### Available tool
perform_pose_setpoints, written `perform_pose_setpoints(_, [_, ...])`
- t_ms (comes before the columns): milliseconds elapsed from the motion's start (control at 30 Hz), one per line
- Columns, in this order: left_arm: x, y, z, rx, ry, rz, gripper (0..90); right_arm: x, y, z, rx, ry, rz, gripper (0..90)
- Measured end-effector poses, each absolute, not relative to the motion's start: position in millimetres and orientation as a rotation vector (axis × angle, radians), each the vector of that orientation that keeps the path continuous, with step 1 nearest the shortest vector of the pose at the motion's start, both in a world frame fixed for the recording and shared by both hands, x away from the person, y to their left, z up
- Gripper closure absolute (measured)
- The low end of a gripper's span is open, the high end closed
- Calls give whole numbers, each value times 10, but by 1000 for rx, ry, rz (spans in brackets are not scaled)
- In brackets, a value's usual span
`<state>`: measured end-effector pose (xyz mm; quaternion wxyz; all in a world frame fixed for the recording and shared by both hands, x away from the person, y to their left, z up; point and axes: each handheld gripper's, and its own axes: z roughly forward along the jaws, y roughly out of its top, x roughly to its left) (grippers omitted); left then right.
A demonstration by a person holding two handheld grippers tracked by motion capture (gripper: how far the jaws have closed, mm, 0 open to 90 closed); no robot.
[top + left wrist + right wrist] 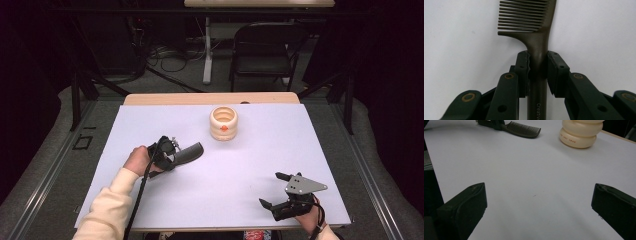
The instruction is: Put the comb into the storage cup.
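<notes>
A dark comb (191, 151) lies at the left middle of the white table. My left gripper (172, 153) is shut on the comb's handle (537, 52), its two pads pressed against either side, with the teeth (524, 15) pointing ahead. The comb (522, 129) and the left gripper's tip (490, 123) also lie at the far top of the right gripper view. My right gripper (270, 189) rests near the table's front right edge, wide open with nothing between its jaws. A cream ribbed cup (225, 123) with an orange mark stands upright toward the back centre.
The white sheet (165, 200) covers a wooden table whose back edge (210, 98) shows. Behind the table are a folding chair (265, 50), cables and a table leg on the floor. The cream cup (580, 132) stands at the top right of the right gripper view.
</notes>
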<state>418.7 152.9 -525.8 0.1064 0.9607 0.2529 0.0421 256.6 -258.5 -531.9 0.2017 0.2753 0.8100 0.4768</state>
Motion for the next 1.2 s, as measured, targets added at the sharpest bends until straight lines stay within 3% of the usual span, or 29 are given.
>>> perform_pose_setpoints(633, [4056,1626,-5129,2707,755,192,727,2560,-2589,-5316,773,2258,1331,0])
perform_pose_setpoints(1200, [3991,1682,-5054,2597,747,160,726,2556,-2591,-5313,776,2256,1332,0])
